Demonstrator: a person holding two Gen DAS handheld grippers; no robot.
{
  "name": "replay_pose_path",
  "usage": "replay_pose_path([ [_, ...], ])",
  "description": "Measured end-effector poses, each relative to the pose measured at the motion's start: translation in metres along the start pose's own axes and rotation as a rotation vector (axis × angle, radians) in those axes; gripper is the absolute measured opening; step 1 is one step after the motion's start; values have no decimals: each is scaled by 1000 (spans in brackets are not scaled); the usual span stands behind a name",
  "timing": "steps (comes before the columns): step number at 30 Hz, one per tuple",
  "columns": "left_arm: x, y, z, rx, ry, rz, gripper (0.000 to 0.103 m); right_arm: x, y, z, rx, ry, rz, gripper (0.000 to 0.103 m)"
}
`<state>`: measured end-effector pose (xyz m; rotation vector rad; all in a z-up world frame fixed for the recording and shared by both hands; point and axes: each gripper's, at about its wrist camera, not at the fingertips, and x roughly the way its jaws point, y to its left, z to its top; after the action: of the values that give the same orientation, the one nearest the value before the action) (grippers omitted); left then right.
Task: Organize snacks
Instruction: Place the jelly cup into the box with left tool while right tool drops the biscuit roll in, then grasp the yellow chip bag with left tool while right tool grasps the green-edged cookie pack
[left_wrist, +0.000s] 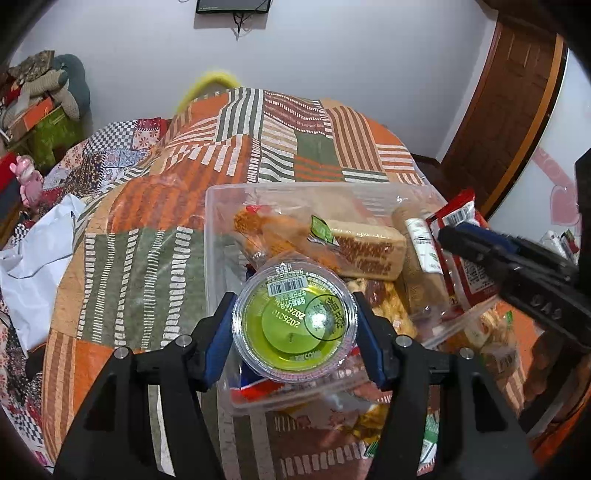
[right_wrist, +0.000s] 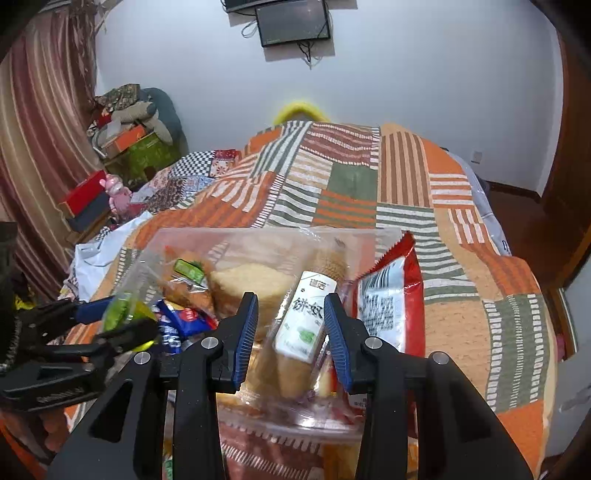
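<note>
Between left gripper (left_wrist: 294, 325) pads, jelly cup (left_wrist: 294, 320)

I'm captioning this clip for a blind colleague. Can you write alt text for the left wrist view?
The left gripper holds a clear cup of green jelly by its sides above a clear plastic bin of packaged snacks on a patchwork bedspread. At right, the right gripper reaches over the bin beside a red snack packet.

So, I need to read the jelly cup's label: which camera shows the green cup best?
The left wrist view: the green jelly cup faces the lens between the left gripper pads, its printed lid sharp. The right wrist view shows only a blurred green sliver side-on.
</note>
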<state>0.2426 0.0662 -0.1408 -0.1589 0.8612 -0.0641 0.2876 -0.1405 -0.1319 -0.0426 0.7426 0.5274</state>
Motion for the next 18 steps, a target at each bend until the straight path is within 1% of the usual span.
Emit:
replay_pose_path([
  [2,-4,-3,-3,4,3,1,61,-9,1,-1,-9,-8,5,35],
  [4,-13,-4,-4,5,-20,5,63,-18,1,-3,-15,-17,13,36],
  [6,-23,-5,-2,8,-40,12,69,-28,1,-4,-21,-29,18,42],
  [10,-45,-7,1,7,-72,16,72,-48,-1,-9,-36,-51,12,47],
  [11,-51,-7,0,5,-78,15,74,-55,-3,-10,-37,-58,11,49],
  [13,-60,-8,-2,-1,-88,13,81,-64,-6,-13,-33,-67,5,56],
  [15,-69,-10,-7,-2,-96,13,83,-73,-9,-18,-29,-80,-9,64],
  [17,-74,-15,-11,6,-96,17,88,-79,-12,-22,-33,-81,-26,68],
  [18,-75,-17,-14,8,-94,20,92,-82,-14,-25,-35,-79,-38,69],
])
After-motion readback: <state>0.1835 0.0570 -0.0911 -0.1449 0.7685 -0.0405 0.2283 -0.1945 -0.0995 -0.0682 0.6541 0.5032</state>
